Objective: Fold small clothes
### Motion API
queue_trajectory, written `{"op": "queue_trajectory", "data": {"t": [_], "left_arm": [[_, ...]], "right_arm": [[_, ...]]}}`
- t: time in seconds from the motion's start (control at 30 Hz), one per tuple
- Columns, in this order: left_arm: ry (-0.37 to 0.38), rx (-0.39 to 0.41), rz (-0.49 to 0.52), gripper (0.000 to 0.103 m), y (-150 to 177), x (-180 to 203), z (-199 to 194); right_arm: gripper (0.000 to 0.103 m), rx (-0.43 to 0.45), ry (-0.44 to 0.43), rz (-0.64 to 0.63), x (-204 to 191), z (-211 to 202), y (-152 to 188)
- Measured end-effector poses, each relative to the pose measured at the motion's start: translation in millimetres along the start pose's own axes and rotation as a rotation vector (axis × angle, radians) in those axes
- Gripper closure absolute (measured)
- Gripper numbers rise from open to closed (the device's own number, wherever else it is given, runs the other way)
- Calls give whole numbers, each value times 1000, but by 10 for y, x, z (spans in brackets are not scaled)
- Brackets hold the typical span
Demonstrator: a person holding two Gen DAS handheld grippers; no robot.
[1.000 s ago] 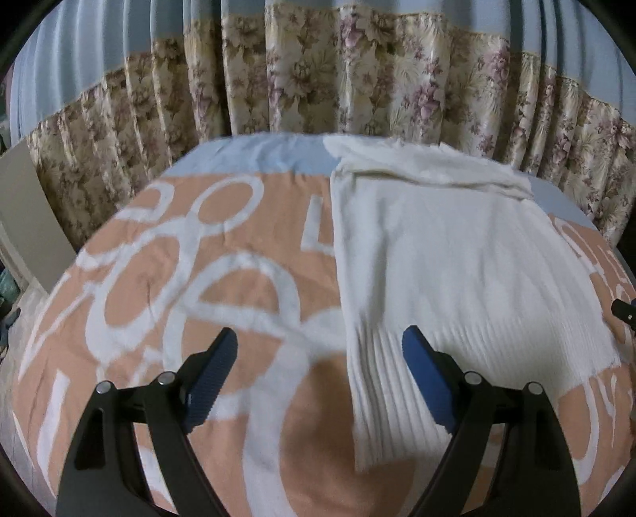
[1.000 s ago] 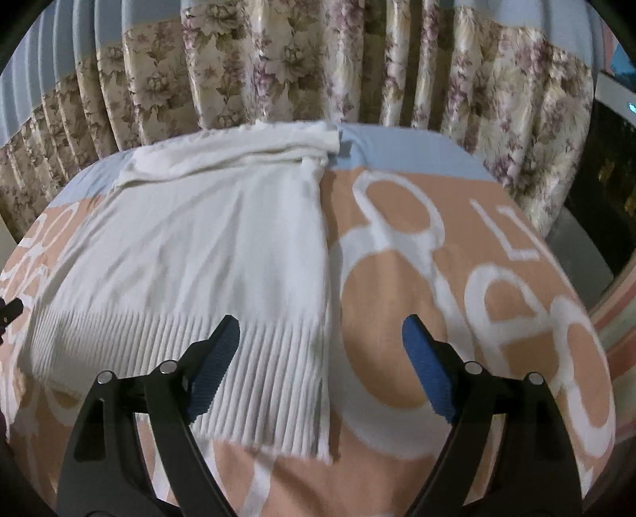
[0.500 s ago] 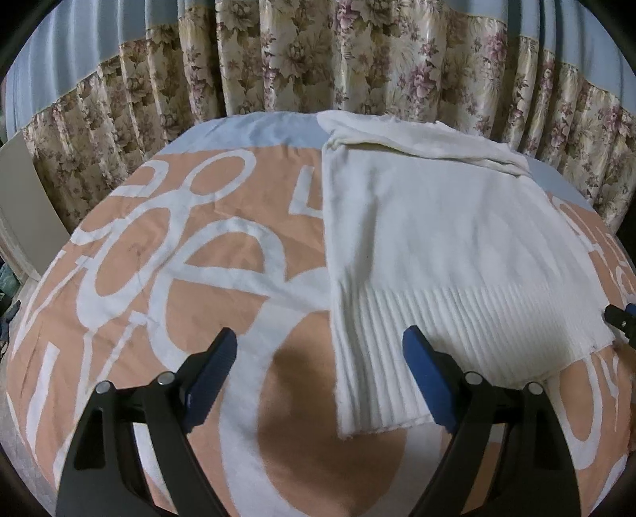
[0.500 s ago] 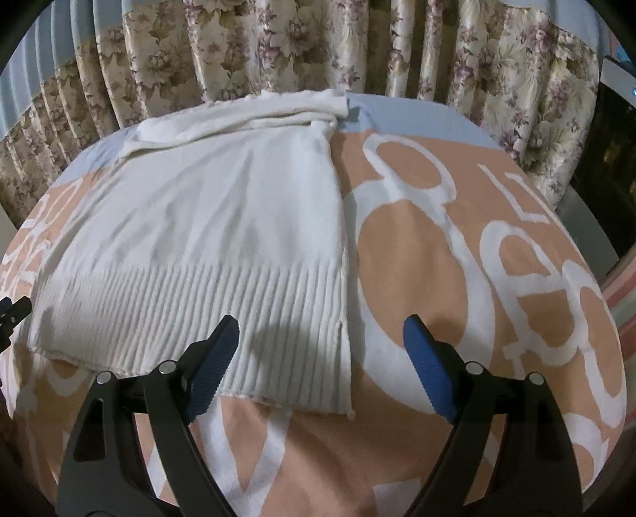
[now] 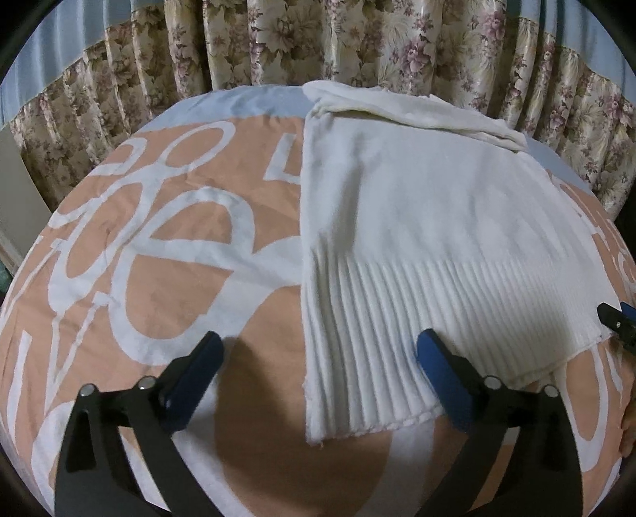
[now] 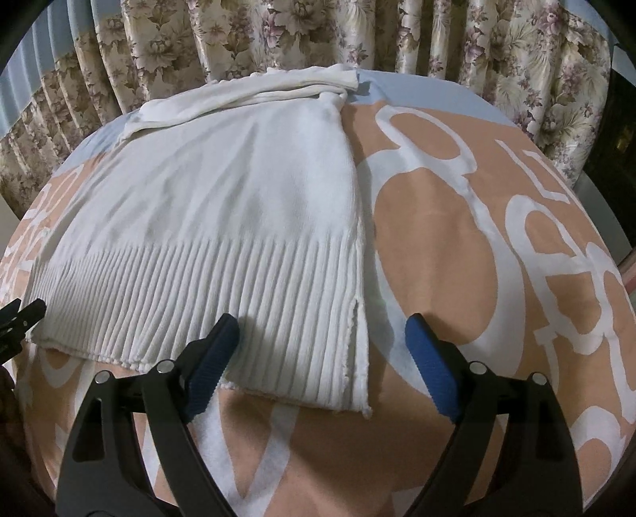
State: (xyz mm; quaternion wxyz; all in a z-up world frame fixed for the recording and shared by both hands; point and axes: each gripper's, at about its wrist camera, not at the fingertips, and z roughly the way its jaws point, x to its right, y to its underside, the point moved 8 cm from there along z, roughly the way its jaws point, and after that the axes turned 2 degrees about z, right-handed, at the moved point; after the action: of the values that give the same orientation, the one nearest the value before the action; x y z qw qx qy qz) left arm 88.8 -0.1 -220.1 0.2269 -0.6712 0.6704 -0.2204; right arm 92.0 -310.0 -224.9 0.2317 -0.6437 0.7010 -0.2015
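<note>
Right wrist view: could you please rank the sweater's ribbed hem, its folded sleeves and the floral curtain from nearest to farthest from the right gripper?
1. Ribbed hem: right at the right gripper, its corner between the open jaws.
2. Folded sleeves: at the sweater's far end, across the bed.
3. Floral curtain: behind the bed, farthest.

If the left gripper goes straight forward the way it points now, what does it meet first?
Probably the near left corner of the white sweater, at its ribbed hem. The left gripper, jaws opening with nothing pressed between them, straddles that corner over the bedspread; depth is unclear.
</note>
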Motion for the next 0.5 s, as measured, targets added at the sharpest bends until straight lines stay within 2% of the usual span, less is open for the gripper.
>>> {"op": "queue_trajectory", "data": {"t": [0.07,0.13,0.2,0.27,0.37,0.5], "left_arm": [[-10,-9,10,2,3,10,14],[-12,-13,11,2,4,5,22],[-10,-15,7,2,6,-4,24],[-8,-17,3,2,3,-6,25],[-6,-20,-2,2,-4,-10,28],[-5,-31,-17,2,-12,-10,31]], "right_arm": [[24,6,-9,1,-14,-7,4],[43,16,-31,-17,-65,-36,4],[72,18,-59,-44,-176,-72,13],[84,20,-64,-80,-297,-91,17],[86,24,-52,-90,-354,-87,11],[86,20,-83,-62,-315,-84,15]]}}
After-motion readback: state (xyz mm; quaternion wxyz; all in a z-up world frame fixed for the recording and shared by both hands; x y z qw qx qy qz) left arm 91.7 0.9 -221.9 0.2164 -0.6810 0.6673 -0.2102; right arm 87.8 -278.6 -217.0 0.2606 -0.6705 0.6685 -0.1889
